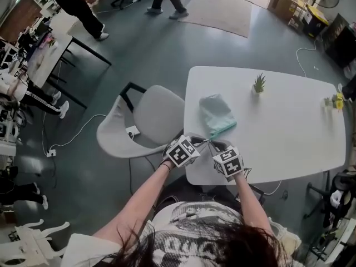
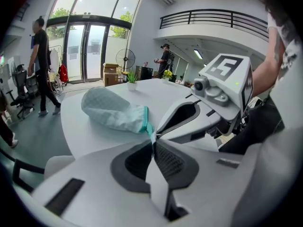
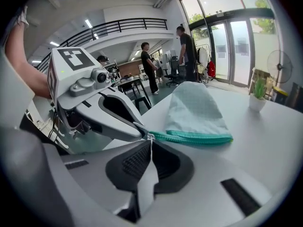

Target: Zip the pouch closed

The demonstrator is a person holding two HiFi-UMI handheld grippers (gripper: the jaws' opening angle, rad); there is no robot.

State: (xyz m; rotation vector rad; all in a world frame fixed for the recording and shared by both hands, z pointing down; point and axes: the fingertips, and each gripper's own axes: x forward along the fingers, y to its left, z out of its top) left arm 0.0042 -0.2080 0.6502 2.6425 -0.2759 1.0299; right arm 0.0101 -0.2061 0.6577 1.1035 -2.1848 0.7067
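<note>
A pale mint pouch (image 1: 217, 114) with a teal zipper band lies flat on the white table (image 1: 289, 132), its zipper edge toward me. Both grippers meet at the pouch's near left corner by the table edge. My left gripper (image 1: 204, 142) is shut on the teal end of the pouch (image 2: 149, 128). My right gripper (image 1: 214, 144) is shut on a small white zipper pull (image 3: 150, 137) at the left end of the teal zipper (image 3: 194, 137). In each gripper view the other gripper's tips (image 2: 159, 132) (image 3: 141, 130) touch the same corner. I cannot tell how far the zipper is closed.
A small potted plant (image 1: 259, 84) stands behind the pouch, and a yellow item (image 1: 336, 100) sits at the table's far right. A grey chair (image 1: 142, 118) stands left of the table. People walk on the floor beyond, near desks at the left.
</note>
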